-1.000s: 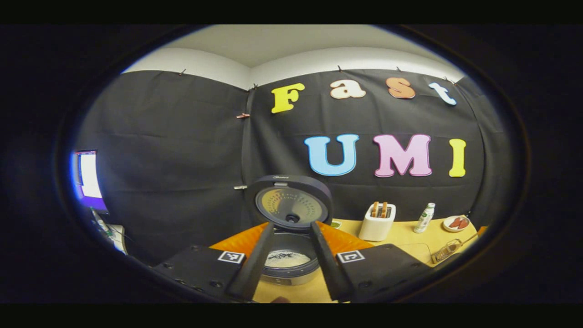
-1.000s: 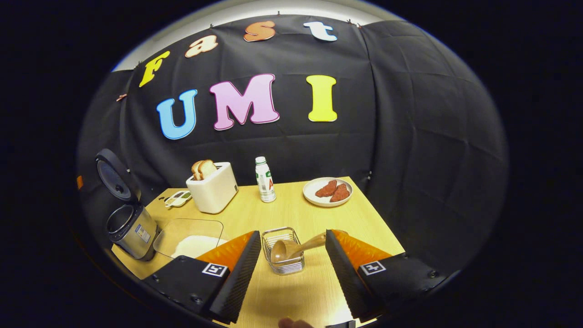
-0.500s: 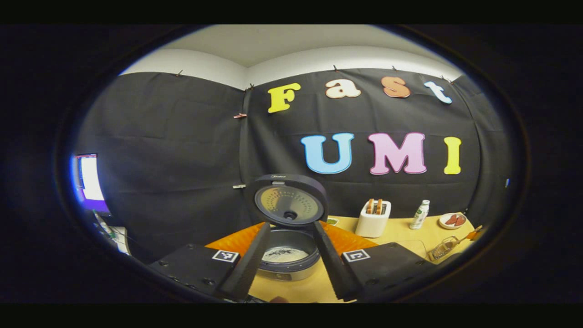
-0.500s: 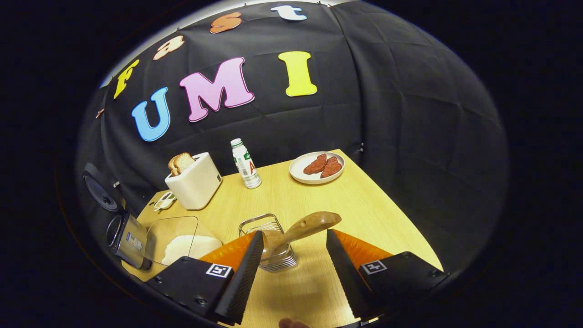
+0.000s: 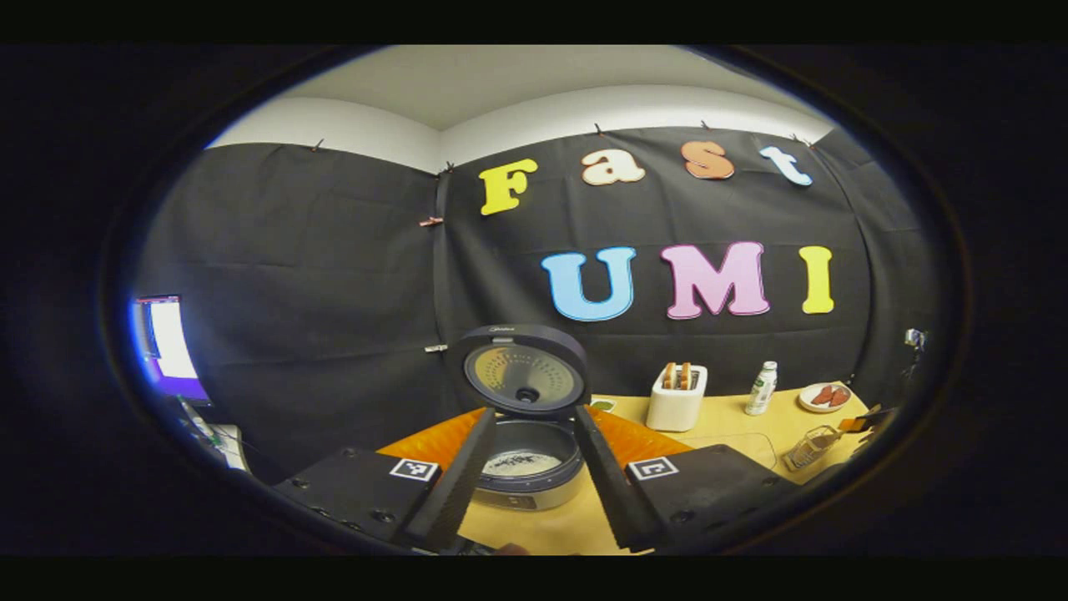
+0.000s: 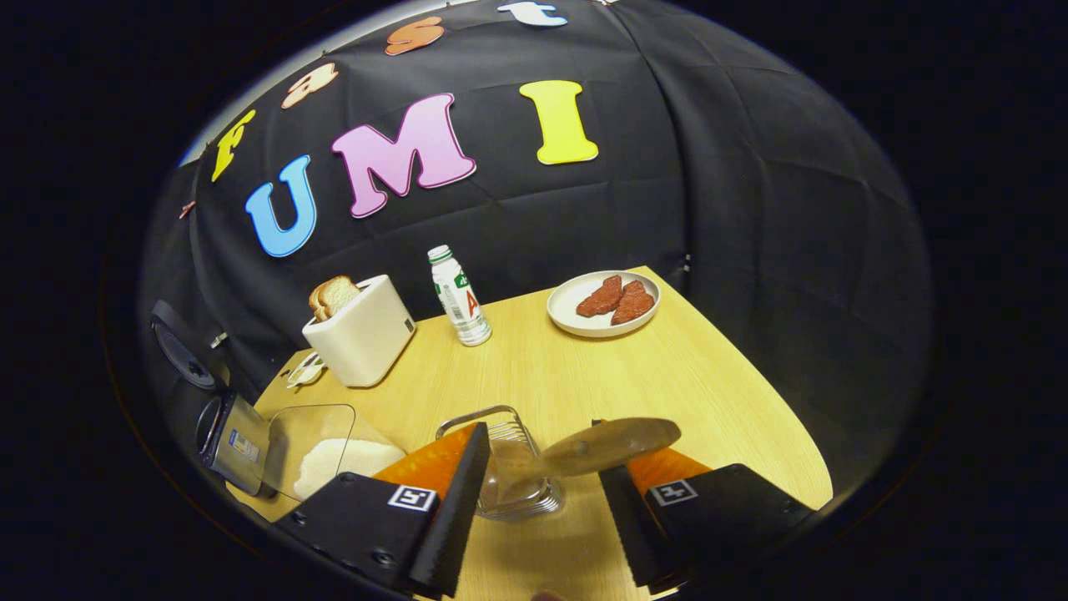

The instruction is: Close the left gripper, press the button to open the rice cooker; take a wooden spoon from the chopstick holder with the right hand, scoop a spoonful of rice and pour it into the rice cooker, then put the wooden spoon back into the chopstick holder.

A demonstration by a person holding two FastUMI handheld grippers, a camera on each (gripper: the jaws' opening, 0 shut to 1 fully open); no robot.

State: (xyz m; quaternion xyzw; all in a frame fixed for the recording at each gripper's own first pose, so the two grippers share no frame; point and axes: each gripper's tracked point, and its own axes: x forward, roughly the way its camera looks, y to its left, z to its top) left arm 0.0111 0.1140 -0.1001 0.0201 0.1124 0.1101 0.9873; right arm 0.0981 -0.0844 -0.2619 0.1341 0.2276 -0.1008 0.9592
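Observation:
In the left gripper view the rice cooker (image 5: 524,476) stands with its lid (image 5: 524,371) raised and white rice in the pot. My left gripper (image 5: 534,411) is open, held just in front of the cooker, which I see between its fingers. In the right gripper view the wooden spoon (image 6: 596,446) rests bowl-down in the wire chopstick holder (image 6: 513,480); its handle slants right over the tip of the right finger. My right gripper (image 6: 540,427) is open, one finger on each side of holder and spoon. A clear rice container (image 6: 329,451) sits left of the holder.
On the wooden table (image 6: 709,392) stand a white toaster (image 6: 360,334) with bread, a small bottle (image 6: 459,296), a plate (image 6: 642,288) with red pieces and a small dish (image 6: 304,371). The rice cooker (image 6: 229,434) is at the table's left end. Black cloth walls stand behind and to the right.
My left gripper has drawn back a little from the open cooker. My right gripper has moved in on the holder, so the spoon handle now lies over its right finger.

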